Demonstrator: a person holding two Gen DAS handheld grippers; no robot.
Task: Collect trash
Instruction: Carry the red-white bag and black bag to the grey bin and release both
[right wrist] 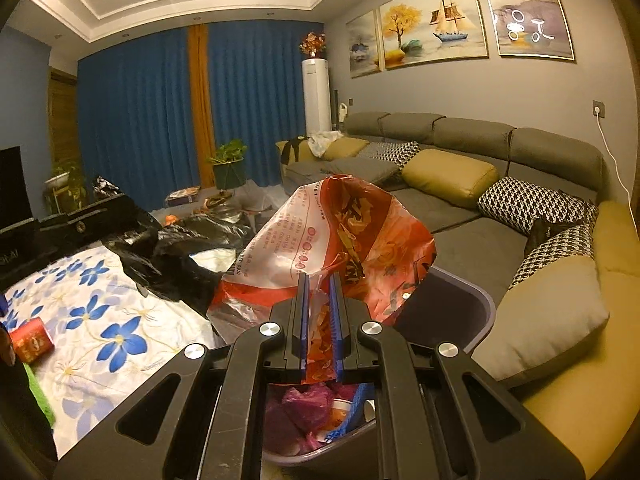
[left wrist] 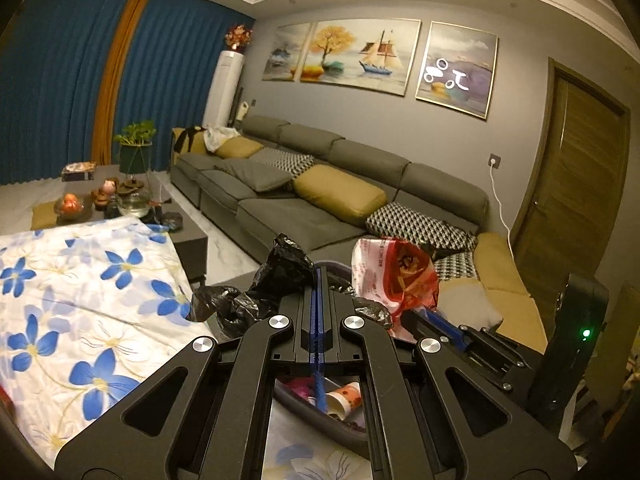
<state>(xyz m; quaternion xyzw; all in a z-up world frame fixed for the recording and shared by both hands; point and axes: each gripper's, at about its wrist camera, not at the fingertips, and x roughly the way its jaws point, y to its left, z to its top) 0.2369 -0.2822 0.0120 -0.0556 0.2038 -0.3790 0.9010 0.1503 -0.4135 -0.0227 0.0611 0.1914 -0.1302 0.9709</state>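
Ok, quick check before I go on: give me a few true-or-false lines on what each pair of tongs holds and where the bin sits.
1. The right tongs grip a red and white plastic bag. True.
2. The left tongs are wide open and hold nothing. False: they are shut, seemingly on the black bin liner.
3. The purple bin stands by the sofa and already holds trash. True.
4. A red packet lies on the floral cloth. True.
5. The curtains are green. False: they are blue with an orange strip.
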